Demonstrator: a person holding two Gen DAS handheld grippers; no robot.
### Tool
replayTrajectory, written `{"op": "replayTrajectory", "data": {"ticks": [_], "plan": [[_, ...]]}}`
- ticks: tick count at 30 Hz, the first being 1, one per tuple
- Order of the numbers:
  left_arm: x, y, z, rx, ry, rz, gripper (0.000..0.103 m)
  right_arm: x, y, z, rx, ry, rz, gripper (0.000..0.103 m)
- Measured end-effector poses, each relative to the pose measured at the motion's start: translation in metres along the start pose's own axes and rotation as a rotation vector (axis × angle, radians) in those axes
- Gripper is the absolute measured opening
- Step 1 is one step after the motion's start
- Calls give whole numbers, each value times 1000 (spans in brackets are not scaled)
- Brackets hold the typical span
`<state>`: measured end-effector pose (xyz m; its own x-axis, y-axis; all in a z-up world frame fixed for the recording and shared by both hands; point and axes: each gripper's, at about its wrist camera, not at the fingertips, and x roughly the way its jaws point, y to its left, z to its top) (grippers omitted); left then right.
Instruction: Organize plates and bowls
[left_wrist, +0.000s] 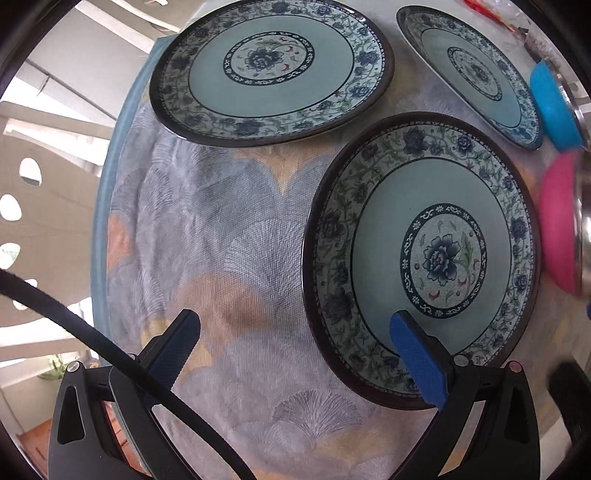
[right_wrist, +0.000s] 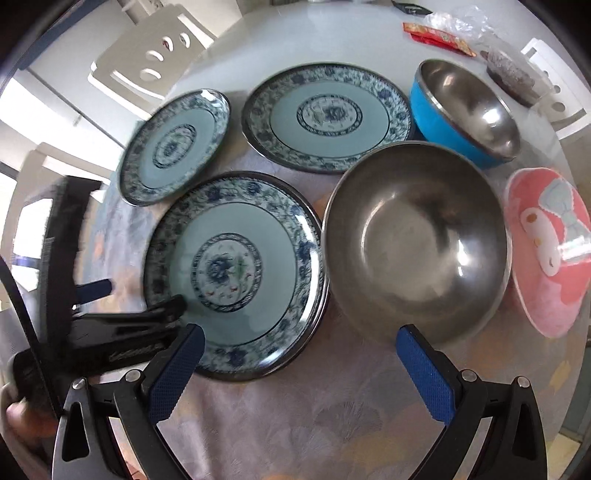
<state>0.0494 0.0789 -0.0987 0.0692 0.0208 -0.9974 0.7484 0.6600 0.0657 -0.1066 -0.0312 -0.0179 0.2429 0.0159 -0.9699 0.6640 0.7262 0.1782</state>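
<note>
Left gripper (left_wrist: 295, 332) gapes over near plate (left_wrist: 421, 258); right gripper (right_wrist: 300, 345) likewise, empty.

pink bowl (left_wrist: 557, 225) cut off, blurred

Three round plates with blue flowers are lying flat on the desk. The near plate (right_wrist: 236, 277) is sitting closest, just beside a big steel bowl with a pink outside (right_wrist: 415, 243). The left plate (right_wrist: 173, 146) and the far plate (right_wrist: 327, 116) are lying behind it. A steel bowl with a blue outside (right_wrist: 463, 110) is standing upright just beside the far plate.
</note>
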Motion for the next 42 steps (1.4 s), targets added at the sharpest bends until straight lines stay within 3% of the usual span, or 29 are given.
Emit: {"op": "replayTrajectory", "data": {"ticks": [3,6,13,18,21,26,30,31,33,37,40,42], "plan": [[3,5,5,19,-15,-18,103,-21,1,-21,1,-20,16,103],[7,9,10,28,-22,-63,103,-5,-1,-35,30,5,31,103],[30,24,37,16,-7,-147,103,41,1,-16,43,-26,-7,103],[36,30,42,21,-14,-154,103,63,7,-2,44,-32,-54,103],[40,32,46,-2,-8,-154,103,79,-6,-5,131,-1,-14,103],[36,30,52,-1,-46,-144,103,79,1,-12,168,-96,-76,103],[29,24,66,62,-97,-136,103,80,2,-3,169,-29,-86,103],[27,22,69,95,-121,-133,99,81,3,1,167,-27,-84,103],[22,19,71,123,-159,-131,89,78,4,3,168,-41,-91,94],[15,12,73,153,-171,-156,65,67,7,6,136,-62,-77,57],[12,-2,72,186,-168,-183,53,66,12,9,120,-51,-70,53],[12,-11,74,182,-172,-176,52,68,12,12,134,-43,-49,52]]}}
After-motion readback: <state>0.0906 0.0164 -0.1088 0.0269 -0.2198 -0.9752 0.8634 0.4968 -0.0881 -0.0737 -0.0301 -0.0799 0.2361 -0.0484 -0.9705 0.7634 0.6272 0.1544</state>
